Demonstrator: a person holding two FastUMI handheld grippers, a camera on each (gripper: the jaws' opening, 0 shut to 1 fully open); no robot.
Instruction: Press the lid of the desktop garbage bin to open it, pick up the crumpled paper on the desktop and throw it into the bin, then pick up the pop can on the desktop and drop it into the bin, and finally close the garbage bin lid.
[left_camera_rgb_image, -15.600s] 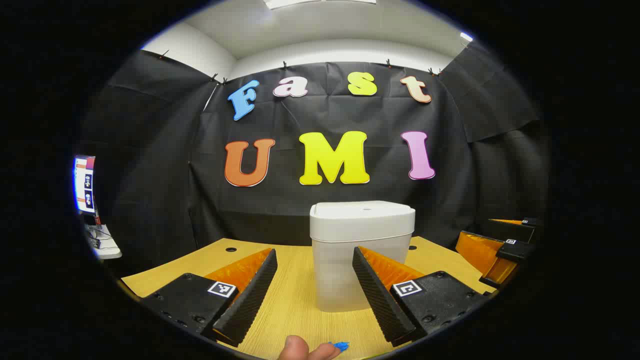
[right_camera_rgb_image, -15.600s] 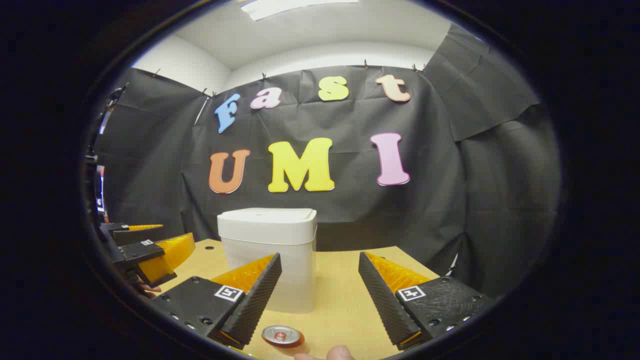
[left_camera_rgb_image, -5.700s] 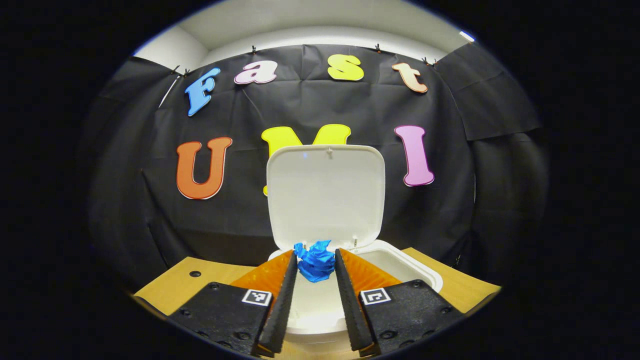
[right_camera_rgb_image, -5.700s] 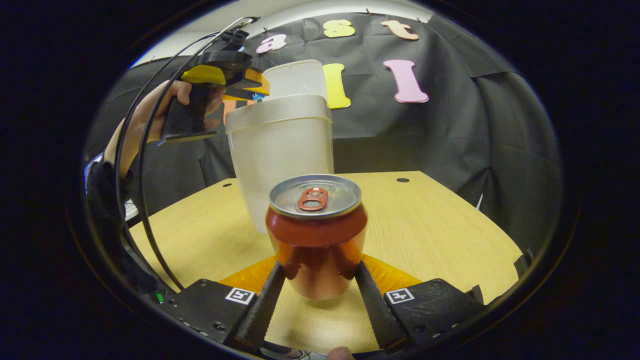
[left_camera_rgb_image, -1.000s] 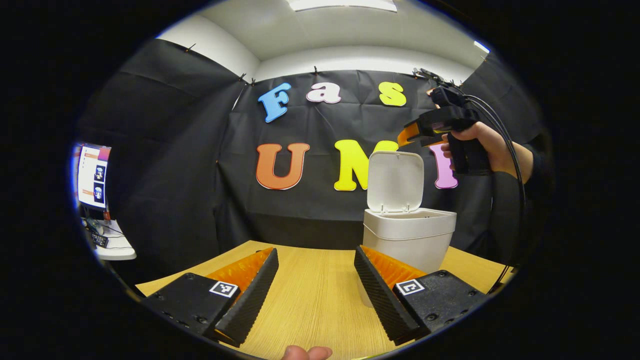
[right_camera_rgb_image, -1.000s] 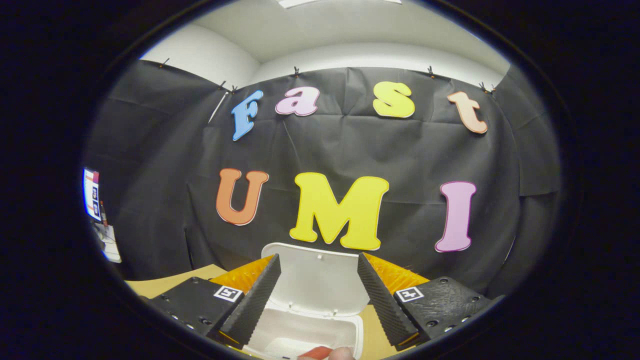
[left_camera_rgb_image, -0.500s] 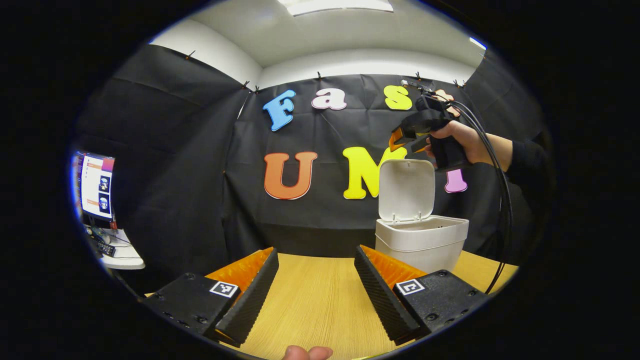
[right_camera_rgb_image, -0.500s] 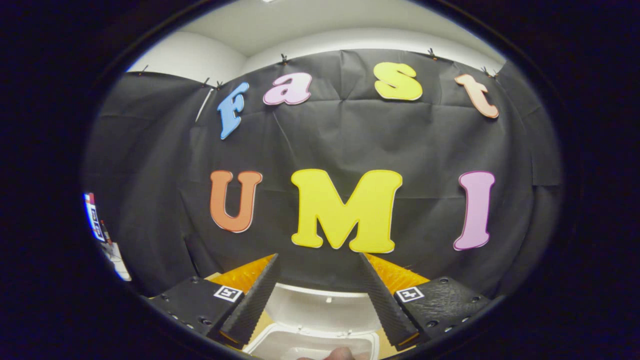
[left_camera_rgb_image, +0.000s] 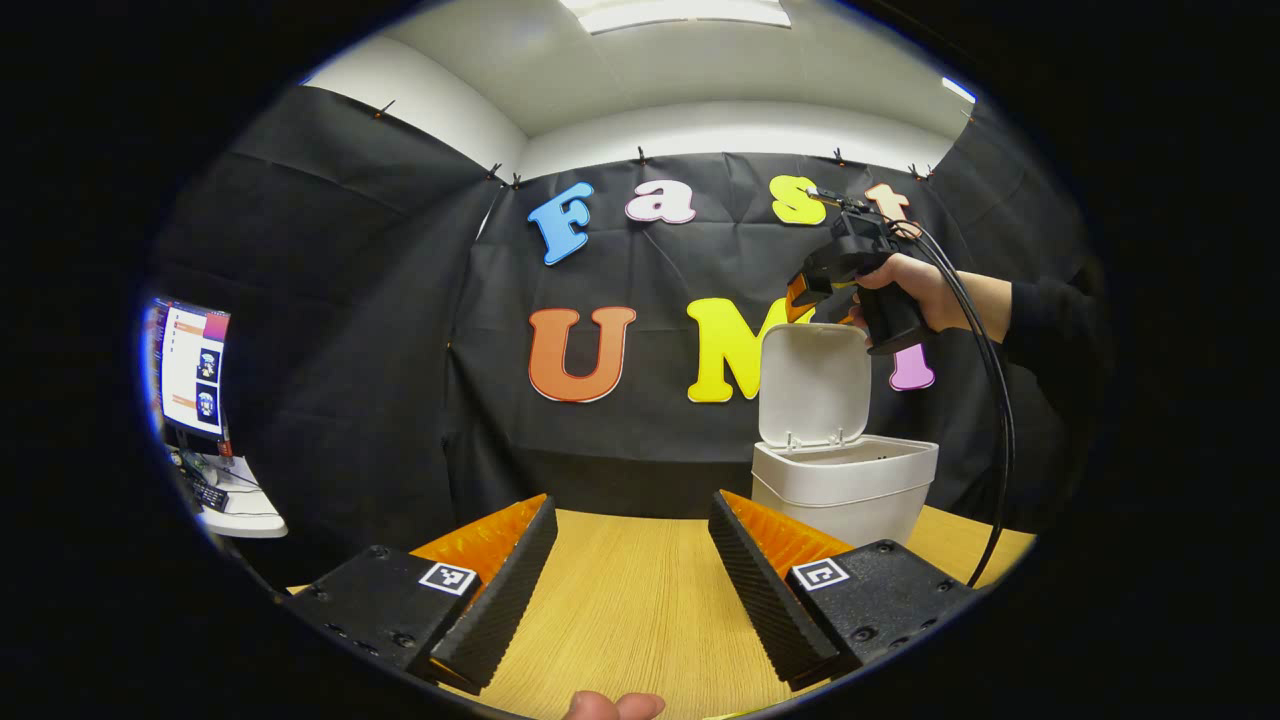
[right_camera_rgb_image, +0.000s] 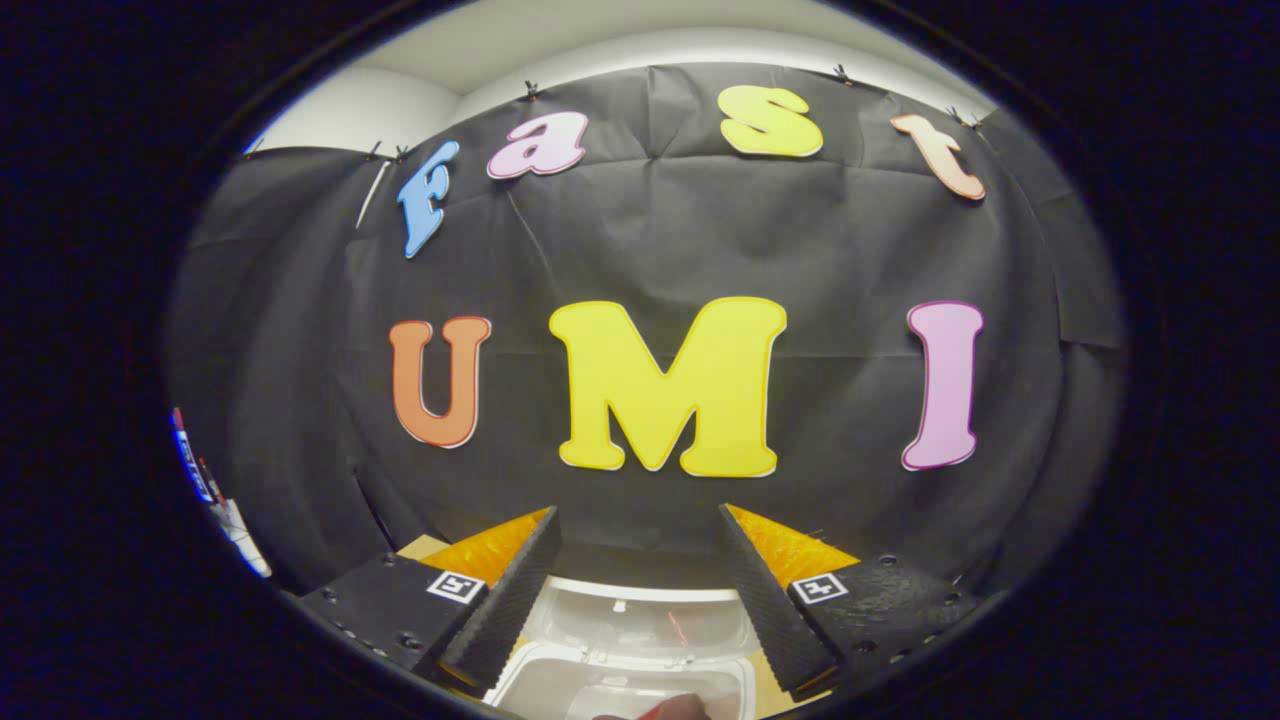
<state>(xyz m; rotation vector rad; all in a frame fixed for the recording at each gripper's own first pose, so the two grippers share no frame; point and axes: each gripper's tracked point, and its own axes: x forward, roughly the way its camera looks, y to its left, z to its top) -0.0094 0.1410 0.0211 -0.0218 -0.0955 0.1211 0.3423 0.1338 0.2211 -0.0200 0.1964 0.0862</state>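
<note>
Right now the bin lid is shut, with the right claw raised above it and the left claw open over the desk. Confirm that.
Not quite: the lid stands open, upright behind the bin, as the left gripper view shows. The right claw is raised above it, and the left claw is open over the desk.

Spread gripper (right_camera_rgb_image: 638, 560) above raised lid (right_camera_rgb_image: 640, 615)

This is a small booth set up inside an office or lab room. Black cloth (left_camera_rgb_image: 360, 330) hangs on clips as the walls. Above it are plain white walls (left_camera_rgb_image: 700, 125) and a long ceiling light (left_camera_rgb_image: 680, 12). A wooden worktop (left_camera_rgb_image: 630, 600) stands in the middle. Off to one side, a lit computer screen (left_camera_rgb_image: 190, 365) sits on a small white table (left_camera_rgb_image: 240, 515).
</note>
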